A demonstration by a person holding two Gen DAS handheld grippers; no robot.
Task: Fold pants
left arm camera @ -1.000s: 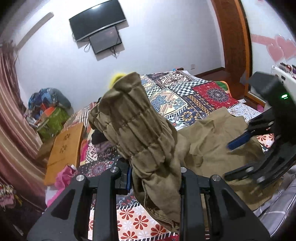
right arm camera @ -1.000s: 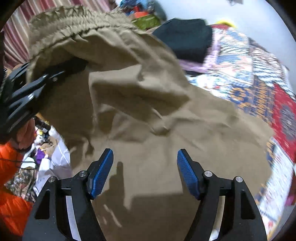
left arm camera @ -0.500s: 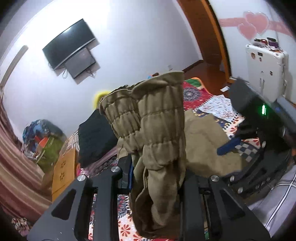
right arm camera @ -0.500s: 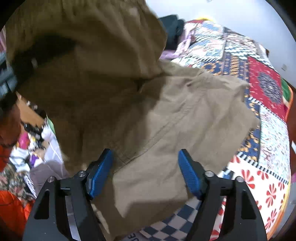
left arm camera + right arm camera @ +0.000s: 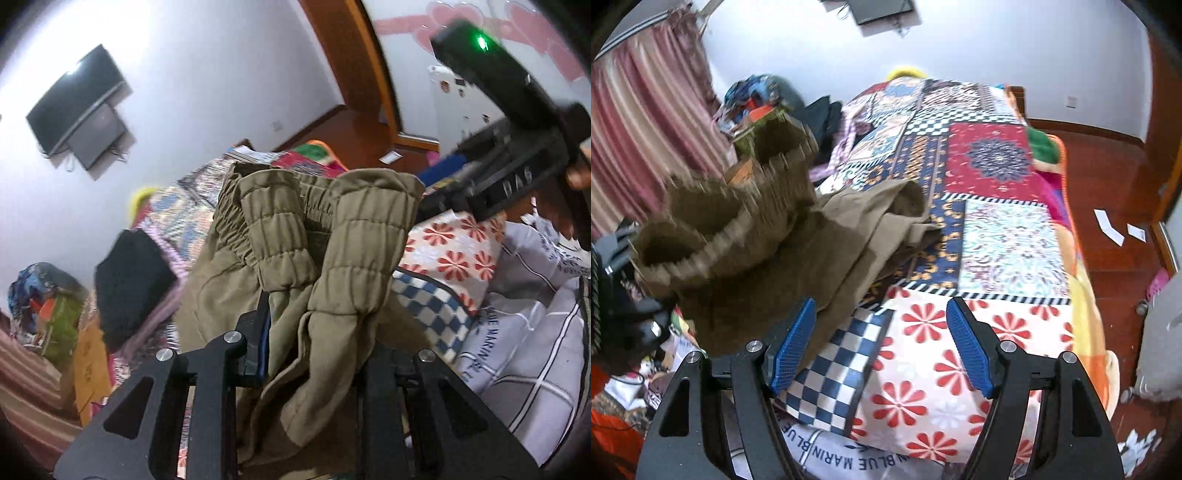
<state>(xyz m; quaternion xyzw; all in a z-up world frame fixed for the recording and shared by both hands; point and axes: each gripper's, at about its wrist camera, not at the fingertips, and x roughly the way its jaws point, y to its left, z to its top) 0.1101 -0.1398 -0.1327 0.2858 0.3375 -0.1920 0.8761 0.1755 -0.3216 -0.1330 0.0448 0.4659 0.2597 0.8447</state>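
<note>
Across the bed [image 5: 1004, 236] lies a patchwork quilt [image 5: 990, 158] of red, blue and checkered panels, flower print nearest me. On its near left part sit the khaki pants [image 5: 849, 229], one bunched end spread flat on the quilt, the other end lifted off it to my left.

My left tongs [image 5: 314, 354] are clamped on that lifted end: cloth fills the gap between the fingers, and the two elastic cuffs [image 5: 280, 229] stand upright above them, side by side. Jaws have just been closing a little further on the cloth.

My right tongs [image 5: 882, 350] stand apart, blue pads [image 5: 792, 347] showing, nothing between them. They hang over the flower and checker panels, just right of the pants' edge; the left pad is near the cloth, whether touching I cannot tell.

Left side, beyond the bed: pink striped curtain [image 5: 639, 122], a heap of coloured bags [image 5: 757, 96]. A black folded garment [image 5: 133, 280] lies on the quilt's far left edge. Wall screen [image 5: 77, 110] above.
</note>
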